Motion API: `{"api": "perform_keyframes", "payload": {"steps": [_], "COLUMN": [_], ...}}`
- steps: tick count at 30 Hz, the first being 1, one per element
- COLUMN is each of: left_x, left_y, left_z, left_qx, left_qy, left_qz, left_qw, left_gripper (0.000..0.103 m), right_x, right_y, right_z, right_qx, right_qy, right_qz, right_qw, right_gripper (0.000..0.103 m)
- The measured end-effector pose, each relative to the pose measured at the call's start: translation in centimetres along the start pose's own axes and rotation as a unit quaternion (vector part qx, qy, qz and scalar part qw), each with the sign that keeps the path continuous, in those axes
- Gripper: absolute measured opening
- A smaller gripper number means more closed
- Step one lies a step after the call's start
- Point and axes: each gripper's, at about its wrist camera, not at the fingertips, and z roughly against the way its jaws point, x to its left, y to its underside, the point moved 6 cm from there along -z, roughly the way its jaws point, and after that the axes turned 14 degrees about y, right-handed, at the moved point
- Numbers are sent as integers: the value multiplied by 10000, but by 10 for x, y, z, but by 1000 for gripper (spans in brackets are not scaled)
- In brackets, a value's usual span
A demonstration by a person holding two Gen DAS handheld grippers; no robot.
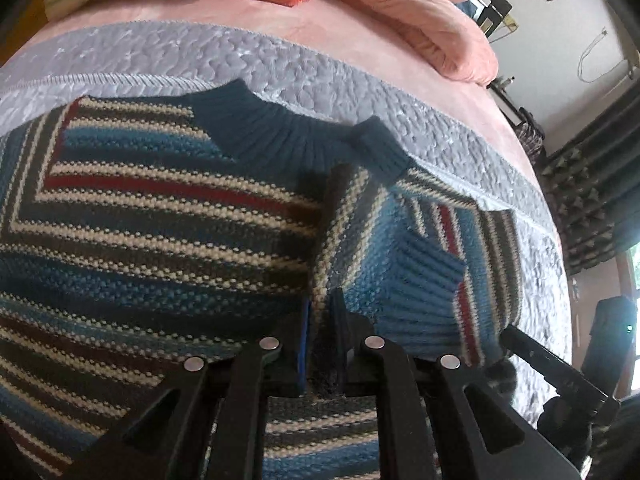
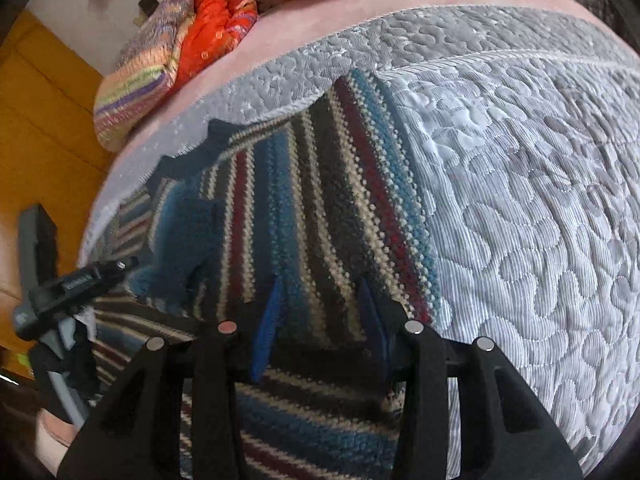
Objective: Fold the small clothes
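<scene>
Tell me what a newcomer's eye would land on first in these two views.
First, the striped knit sweater in blue, cream and dark red, spread over the grey quilted bedspread and filling the middle of both views. Next, the left gripper, its jaws pinched on a raised fold of that sweater. Behind, an orange patterned quilt lies bundled on the pink sheet.

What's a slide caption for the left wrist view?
Left gripper shut on a fold of the striped sweater lying on the grey quilt.

No legible text anywhere; only a blurred, unreadable label on the left gripper (image 2: 86, 280).
</scene>
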Motion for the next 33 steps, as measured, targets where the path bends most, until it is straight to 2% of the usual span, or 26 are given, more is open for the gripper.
{"api": "perform_keyframes", "payload": {"steps": [2, 3, 7, 10, 12, 15, 17, 19, 23, 25, 26, 27, 28, 30, 33], "left_x": [-1, -3, -18, -52, -77, -99, -105, -102, -89, -91, -92, -92, -92, -89, -89], "left_y": [1, 1, -4, 1, 9, 23, 30, 31, 30, 30, 31, 30, 29, 24, 18], "left_z": [2, 6, 26, 33, 26, 0, -21, -41, -61, -61, -58, -56, -52, -41, -10], "left_qx": [18, -18, -346, -429, -307, 67, 298, 444, 488, 422, 409, 411, 439, 335, 0], "left_qy": [-80, -198, -680, -584, -376, -176, -264, -540, -1030, -963, -865, -704, -363, -208, -92], "left_qz": [-74, -138, -683, -1220, -1485, -1598, -1648, -1654, -1754, -1852, -1868, -1840, -1677, -1412, -1379], "left_qw": [9999, 9997, 9947, 9899, 9877, 9870, 9855, 9837, 9779, 9771, 9777, 9795, 9842, 9892, 9904], "left_gripper": [17, 23, 36, 45, 58, 64, 64, 64, 47, 40, 28, 6, 5, 5, 4], "right_x": [4, 3, -3, -6, -7, -7, -7, -7, -8, -8, -8, -7, -7, -8, -7], "right_y": [2, 2, 0, -1, -1, -1, -1, -1, 0, 0, 0, 1, 1, 1, 1], "right_z": [-2, -2, -3, -3, -3, -2, -1, -1, 0, 0, 0, 0, 0, 0, 0], "right_qx": [-41, -25, 99, 157, 173, 180, 173, 162, 149, 142, 137, 133, 127, 130, 134], "right_qy": [154, 161, -95, -270, -316, -324, -315, -329, -398, -420, -422, -421, -416, -414, -387], "right_qz": [155, 159, -60, -188, -229, -233, -199, -181, -195, -198, -193, -191, -186, -191, -175], "right_qw": [9998, 9997, 9999, 9993, 9991, 9990, 9992, 9992, 9989, 9988, 9988, 9988, 9989, 9989, 9990], "right_gripper": [40, 41, 41, 41, 41, 41, 41, 41, 41, 41, 41, 41, 41, 41, 41]}}
